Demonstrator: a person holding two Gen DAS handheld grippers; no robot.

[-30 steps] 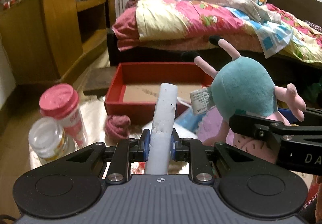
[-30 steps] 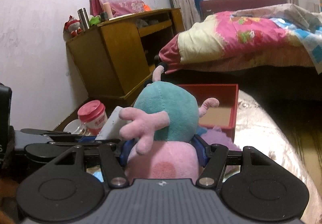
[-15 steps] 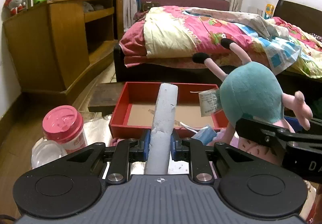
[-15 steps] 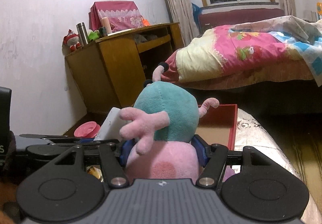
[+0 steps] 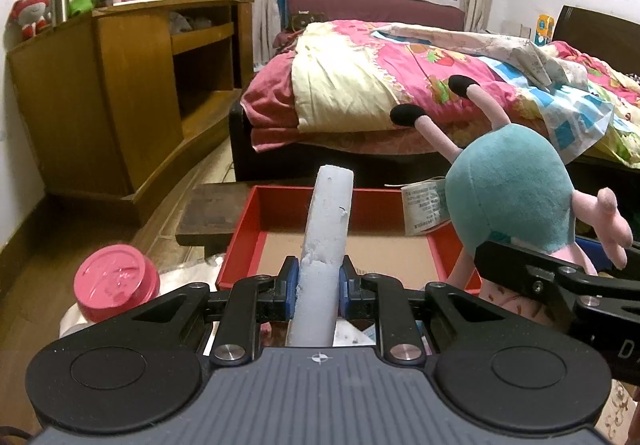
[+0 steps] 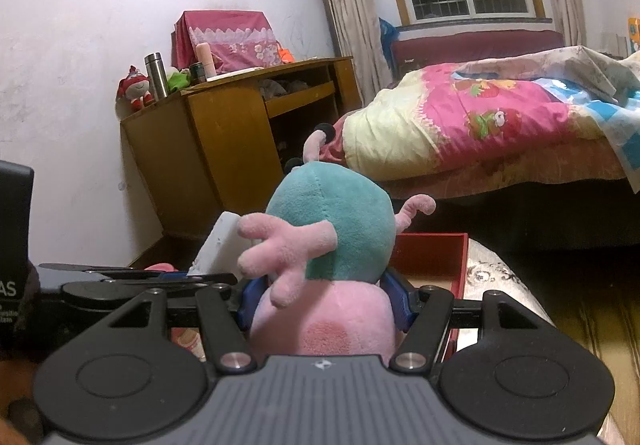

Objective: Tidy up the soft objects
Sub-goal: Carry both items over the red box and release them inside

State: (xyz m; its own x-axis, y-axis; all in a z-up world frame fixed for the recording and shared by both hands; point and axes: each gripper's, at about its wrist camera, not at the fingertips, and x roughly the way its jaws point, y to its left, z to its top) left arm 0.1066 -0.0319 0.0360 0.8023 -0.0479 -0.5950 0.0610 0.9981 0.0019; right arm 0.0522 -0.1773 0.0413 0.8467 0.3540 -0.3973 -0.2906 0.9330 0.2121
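Note:
My left gripper (image 5: 318, 287) is shut on a pale white foam block (image 5: 326, 245) that sticks up and forward, above the near edge of a red open box (image 5: 276, 205). My right gripper (image 6: 322, 303) is shut on a plush toy (image 6: 328, 233) with a teal body, pink arms and black-tipped feet, held upside down. The plush also shows at the right of the left wrist view (image 5: 508, 189), beside the red box. The foam block shows left of the plush in the right wrist view (image 6: 218, 241). The red box shows behind the plush (image 6: 432, 249).
A pink-lidded jar (image 5: 114, 279) stands at the left on the shiny cloth-covered surface (image 6: 504, 285). A wooden cabinet (image 5: 120, 93) stands at the left wall. A bed with a pink quilt (image 5: 400, 81) lies behind the box.
Both grippers have risen with their loads, so the view looks further across the room. The jar and red box sit lower in view. A small dark pink item by the box is no longer seen.

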